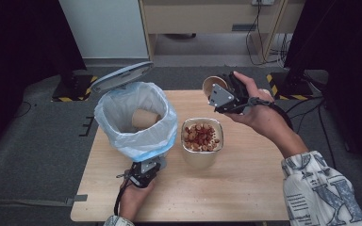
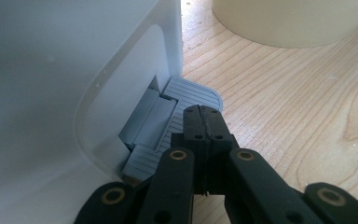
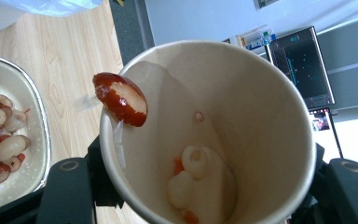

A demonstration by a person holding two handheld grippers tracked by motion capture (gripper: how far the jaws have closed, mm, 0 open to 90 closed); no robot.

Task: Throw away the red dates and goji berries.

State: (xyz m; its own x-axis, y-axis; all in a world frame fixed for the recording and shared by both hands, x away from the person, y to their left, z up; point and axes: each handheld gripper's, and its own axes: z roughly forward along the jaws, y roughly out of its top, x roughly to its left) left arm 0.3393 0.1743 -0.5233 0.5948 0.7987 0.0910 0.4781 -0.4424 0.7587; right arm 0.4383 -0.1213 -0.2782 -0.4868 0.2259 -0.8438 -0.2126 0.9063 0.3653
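High view first: I see one wooden table [image 1: 245, 188] carrying one white pedal bin [image 1: 136, 123] lined with a pale blue bag, its lid [image 1: 121, 76] tipped up, and one paper cup [image 1: 145, 119] lying inside. Just right of the bin stands one bowl [image 1: 202, 139] of sliced red dates. My left gripper [image 1: 143, 173] sits at the bin's near base. My right gripper [image 1: 227, 95] is raised beyond the bowl, holding a second paper cup [image 1: 213, 84] tilted on its side.

Left gripper view: my jaws are pressed fully together, gripping nothing, their tips resting on the bin's one grey ribbed pedal [image 2: 186, 95].

Right gripper view: my jaws are spread around the tilted cup [image 3: 242, 116], clamping its walls. One date slice [image 3: 121, 99] clings to the rim, and a few pale pieces [image 3: 200, 179] lie inside; I cannot count them exactly.
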